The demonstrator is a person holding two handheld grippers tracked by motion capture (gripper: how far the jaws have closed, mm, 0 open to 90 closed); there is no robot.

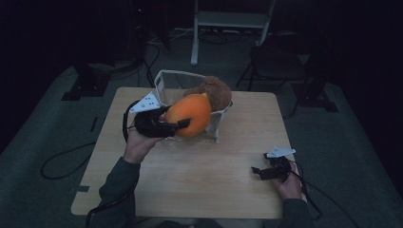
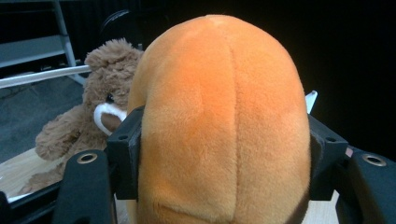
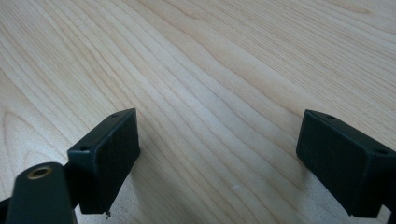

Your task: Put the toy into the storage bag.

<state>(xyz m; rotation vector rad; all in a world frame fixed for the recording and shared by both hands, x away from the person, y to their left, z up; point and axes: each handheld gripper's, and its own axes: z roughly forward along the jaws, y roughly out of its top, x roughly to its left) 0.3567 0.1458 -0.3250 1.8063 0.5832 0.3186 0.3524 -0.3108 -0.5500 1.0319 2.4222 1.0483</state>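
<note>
- The left hand-held gripper [image 1: 183,124] is clamped on the orange plush toy [image 1: 189,114]; in the left gripper view both black pads press into the toy's sides [image 2: 219,126].
- The orange plush toy hangs clear of the surface [image 1: 199,180], at the near wall of the clear bin [image 1: 164,78], partly above its rim.
- A brown teddy bear [image 1: 214,91] sits inside the clear bin, just behind the orange plush toy.
- The right hand-held gripper [image 1: 259,172] rests at the right edge of the surface, well apart from the clear bin. Its jaws stand wide apart with bare wood between them; it grips nothing.
- Step in hand, as a judgement: transfer of the orange plush toy between the clear bin and the surface. The frames do not settle the direction.
- Next move, if loading: carry the toy over the rim, lower it beside the brown teddy bear, then release.
- Next move, if unloading: draw the toy toward the open surface, lower it, then release.
- Risk: the soft body may catch on the rim.
</note>
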